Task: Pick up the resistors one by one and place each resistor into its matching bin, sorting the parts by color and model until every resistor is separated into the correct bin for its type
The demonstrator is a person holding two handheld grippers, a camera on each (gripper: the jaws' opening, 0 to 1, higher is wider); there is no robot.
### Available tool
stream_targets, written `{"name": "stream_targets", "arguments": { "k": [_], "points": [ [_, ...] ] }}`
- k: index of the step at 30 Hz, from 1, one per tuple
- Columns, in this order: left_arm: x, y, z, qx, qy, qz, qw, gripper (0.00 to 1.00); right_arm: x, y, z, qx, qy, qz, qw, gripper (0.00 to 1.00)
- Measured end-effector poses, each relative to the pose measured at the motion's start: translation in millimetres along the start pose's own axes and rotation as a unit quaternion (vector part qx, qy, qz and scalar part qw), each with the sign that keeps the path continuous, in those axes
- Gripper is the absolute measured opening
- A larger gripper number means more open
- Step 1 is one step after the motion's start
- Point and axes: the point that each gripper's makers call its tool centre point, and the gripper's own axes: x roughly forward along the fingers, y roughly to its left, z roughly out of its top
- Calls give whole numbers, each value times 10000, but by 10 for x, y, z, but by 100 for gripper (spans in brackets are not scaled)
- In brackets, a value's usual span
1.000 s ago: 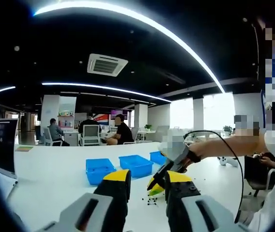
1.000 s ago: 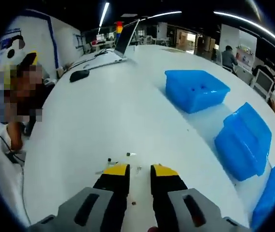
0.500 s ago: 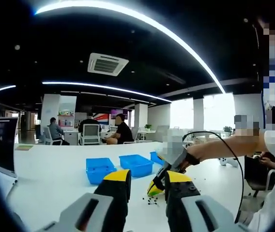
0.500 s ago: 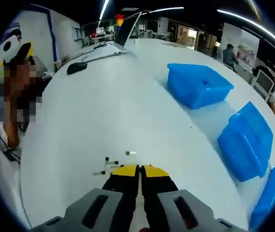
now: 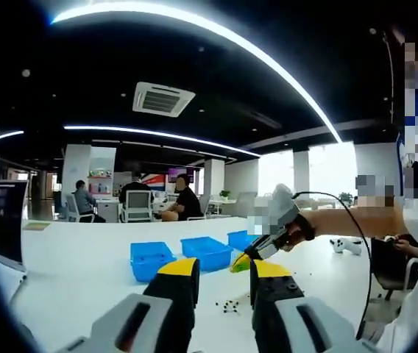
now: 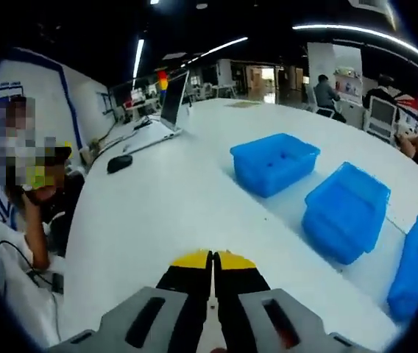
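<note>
In the left gripper view, the yellow-tipped left gripper (image 5: 224, 273) is idling with jaws spread, while the right gripper (image 5: 244, 262) has lifted off the scattered small dark resistors (image 5: 227, 304). In the right gripper view, the right gripper (image 6: 212, 259) is pressed together, probably pinching a resistor I cannot make out, and now swinging toward the blue plastic bins (image 6: 274, 162).

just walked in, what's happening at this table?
A person is sorting small resistors from a scatter on the white table into three blue bins, using a handheld gripper in each hand. The right gripper is raised above the table with its jaws shut; whether a resistor is pinched between them is too small to tell. The left gripper is open and holds nothing.
</note>
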Motion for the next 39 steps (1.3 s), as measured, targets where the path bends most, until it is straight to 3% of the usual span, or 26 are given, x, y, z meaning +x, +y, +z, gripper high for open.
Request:
{"name": "stream_targets", "arguments": {
  "k": [3,8,14,19,25,30,39],
  "points": [
    [14,-8,-11,2,21,-21,10000,29,-333,-7,93,159,-569,-69,9982,4],
    [33,-33,-28,2,57,-63,10000,30,-857,51,60,225,-1269,-332,9911,4],
    [66,-48,-53,-3,94,-78,9999,30,-1387,103,-100,120,-1853,-820,9792,4],
    [91,-62,-91,-24,134,-102,9999,30,-1658,142,-243,97,-2074,-1156,9714,4],
    [107,-54,-125,-49,165,-128,9998,30,-1828,141,-299,187,-2282,-1343,9641,4],
    [118,-59,-149,-64,192,-147,9997,30,-1888,79,-217,241,-2393,-1427,9601,4],
    [112,-69,-139,-51,188,-138,9997,30,-1663,-127,47,129,-2370,-1430,9608,4]
  ]
}}
